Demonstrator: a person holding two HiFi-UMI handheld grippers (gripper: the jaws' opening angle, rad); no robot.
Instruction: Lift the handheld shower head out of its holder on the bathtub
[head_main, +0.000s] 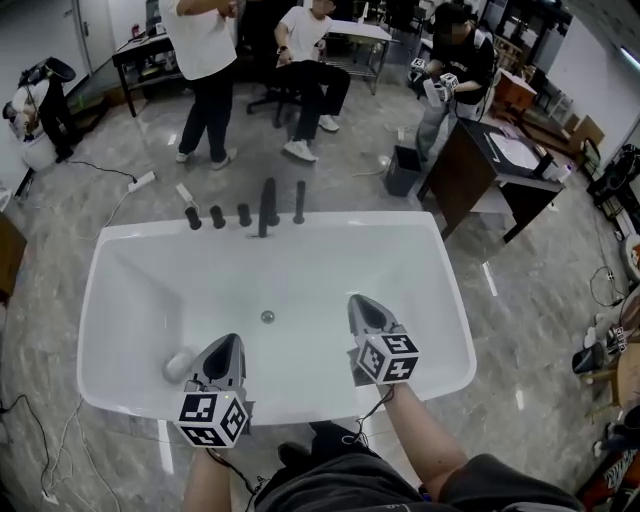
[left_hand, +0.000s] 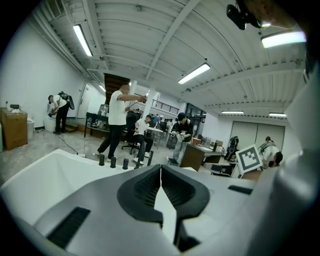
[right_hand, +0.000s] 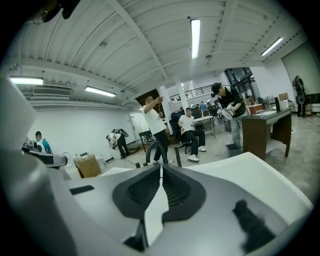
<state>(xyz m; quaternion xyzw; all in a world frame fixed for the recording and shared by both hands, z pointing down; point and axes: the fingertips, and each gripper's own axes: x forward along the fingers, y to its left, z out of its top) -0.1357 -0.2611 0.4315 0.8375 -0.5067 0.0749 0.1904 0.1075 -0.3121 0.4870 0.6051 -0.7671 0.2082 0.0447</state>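
Our left grey hand-held gripper (head_main: 230, 342): jaws pressed together, empty. Our right grey gripper (head_main: 358, 302): likewise closed on nothing. Both hover over near side of glossy white bathtub (head_main: 400, 222). Slim black stick-shaped handheld shower head (head_main: 299, 201) stands upright in holder on far rim, right of black arched spout (head_main: 267, 205). We judge it rigid, light, smooth, probably slippery. We would grip mid-shaft and lift straight up.

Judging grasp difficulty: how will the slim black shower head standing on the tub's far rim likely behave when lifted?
The handheld shower head looks like a slim, straight stick: probably stiff and light. It stands upright on the bathtub rim, so it likely pulls straight up. Its narrow, smooth-looking body may be slippery.
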